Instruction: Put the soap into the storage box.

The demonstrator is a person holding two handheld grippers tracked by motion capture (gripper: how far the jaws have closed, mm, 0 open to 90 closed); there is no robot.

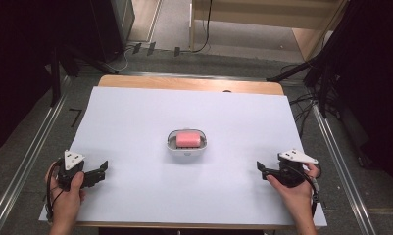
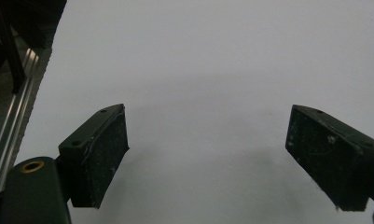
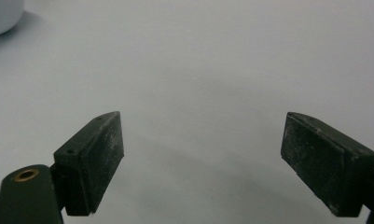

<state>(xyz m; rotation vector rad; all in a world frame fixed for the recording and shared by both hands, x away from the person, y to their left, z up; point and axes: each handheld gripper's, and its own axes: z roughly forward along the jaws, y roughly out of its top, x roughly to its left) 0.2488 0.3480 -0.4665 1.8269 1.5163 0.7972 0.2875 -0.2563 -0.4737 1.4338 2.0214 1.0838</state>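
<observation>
While both grippers rest at the near corners of the table (image 1: 135, 112), its white cover lies bare on every side of the one thing on it; the soap dish (image 1: 186, 147) sits near the middle, a white oval tray with a pink soap bar (image 1: 188, 139) lying inside it. Well apart from the dish on either side, the left gripper (image 1: 104, 171) and the right gripper (image 1: 259, 167) point inward toward it; in the left gripper view the left one (image 2: 207, 154) has its jaws spread wide over plain cover, and in the right gripper view the right one (image 3: 202, 156) is equally spread with nothing between (a pale curve at the top left corner of that view may be the dish, though I cannot be sure). The step in hand looks like the reach; it would go best with a low, level approach, jaws kept apart until they straddle the bar or the rim, since the dish looks light and could slide if nudged. Room is generous; only the near table edge, just behind both hands, needs minding.
</observation>
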